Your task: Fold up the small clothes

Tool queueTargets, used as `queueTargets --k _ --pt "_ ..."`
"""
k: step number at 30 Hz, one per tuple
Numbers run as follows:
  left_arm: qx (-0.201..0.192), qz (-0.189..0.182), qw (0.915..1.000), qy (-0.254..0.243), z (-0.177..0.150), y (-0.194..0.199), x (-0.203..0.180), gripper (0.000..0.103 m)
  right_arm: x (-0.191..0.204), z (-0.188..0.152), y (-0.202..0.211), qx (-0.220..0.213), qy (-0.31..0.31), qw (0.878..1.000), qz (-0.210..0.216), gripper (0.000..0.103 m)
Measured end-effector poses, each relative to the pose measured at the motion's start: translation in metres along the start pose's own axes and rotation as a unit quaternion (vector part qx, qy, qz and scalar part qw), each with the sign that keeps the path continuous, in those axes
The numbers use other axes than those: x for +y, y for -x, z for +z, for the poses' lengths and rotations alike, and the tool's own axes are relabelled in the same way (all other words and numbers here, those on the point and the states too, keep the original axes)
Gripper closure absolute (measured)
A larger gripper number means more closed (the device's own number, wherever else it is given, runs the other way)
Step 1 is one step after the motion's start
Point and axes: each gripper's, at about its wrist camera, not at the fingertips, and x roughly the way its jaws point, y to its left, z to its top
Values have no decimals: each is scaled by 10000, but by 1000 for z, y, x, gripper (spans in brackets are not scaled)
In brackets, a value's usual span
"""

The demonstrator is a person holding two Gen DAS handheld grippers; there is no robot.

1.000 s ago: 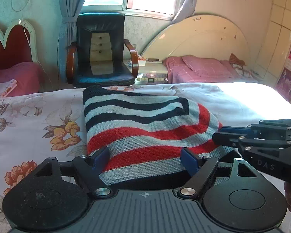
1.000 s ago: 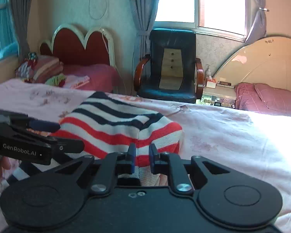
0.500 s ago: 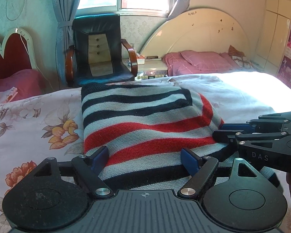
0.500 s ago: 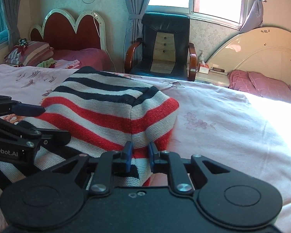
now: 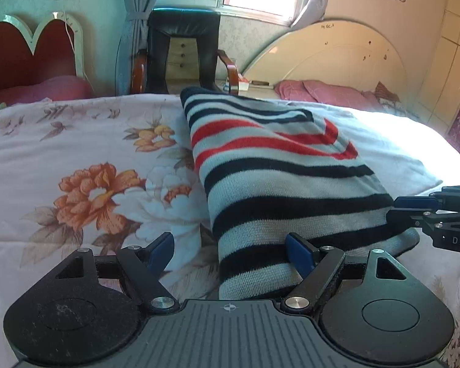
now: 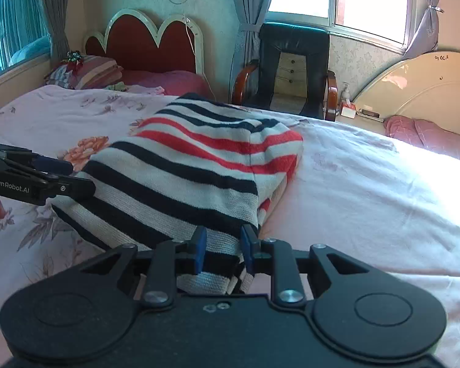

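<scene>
A small striped knit sweater (image 5: 279,178), white with navy and red stripes, lies folded on the floral bedspread (image 5: 76,159); it also shows in the right wrist view (image 6: 181,171). My left gripper (image 5: 230,253) is open, its fingers wide apart, with the sweater's near left corner lying between them. My right gripper (image 6: 220,247) is partly open, its fingertips apart on either side of the sweater's near right edge without pinching it. Each gripper shows from the side in the other's view: the right (image 5: 395,210) and the left (image 6: 79,181).
A black armchair (image 5: 181,55) stands beyond the bed under the window. A red headboard (image 6: 150,46) with pillows is at far left, a cream headboard (image 5: 328,58) and pink bedding (image 5: 322,95) at far right. The bedspread extends wide on both sides of the sweater.
The right gripper's fingers have spread apart from shut. Both grippers have drawn back toward the near edge; the left has shifted left, so the sweater sits to the right in its view.
</scene>
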Motion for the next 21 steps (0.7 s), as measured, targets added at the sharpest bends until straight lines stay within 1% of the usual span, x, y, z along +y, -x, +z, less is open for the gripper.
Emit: queueTargets --k 2,4,6,8,10,11,12,13,14,15,17,20,21 --pt "36 45 10000 29 -5 -5 0 23 0 -4 -8 163 64 9997 -157 79" --pt "67 35 9999 147 -8 -10 2 23 -5 -9 -15 249 -125 9996 -58 79" --pt "93 75 9998 142 -12 -15 1 23 -8 -14 -19 238 -212 9995 -20 79" --pt "90 96 9996 241 -16 -19 4 17 -11 -19 -22 211 -362 9991 8 78" --pt "95 67 9992 376 -15 -19 8 15 -15 -18 -21 246 -565 9981 46 76" --pt "120 111 9990 407 -14 -19 8 12 -17 -17 -21 271 -633 9976 -24 66" --pt "144 184 9990 378 -13 -19 7 9 -19 -16 -21 290 -684 9971 -148 48" --pt "154 254 9990 320 -10 -18 5 8 -22 -16 -20 289 -730 9967 -228 40" --pt "151 328 9990 246 -8 -17 2 5 -26 -17 -17 260 -803 9963 -139 34" --pt "140 421 9989 172 -6 -16 -1 0 -32 -17 -14 228 -936 9954 0 36" --pt "96 545 9984 68 -2 -14 -4 0 -47 -19 -11 212 -1420 9893 269 36" --pt "100 529 9985 85 6 -13 -4 0 -66 -20 -9 131 -1969 9790 515 36" --pt "80 513 9986 93 8 -12 -4 0 -70 -20 -9 91 -2055 9770 566 36"
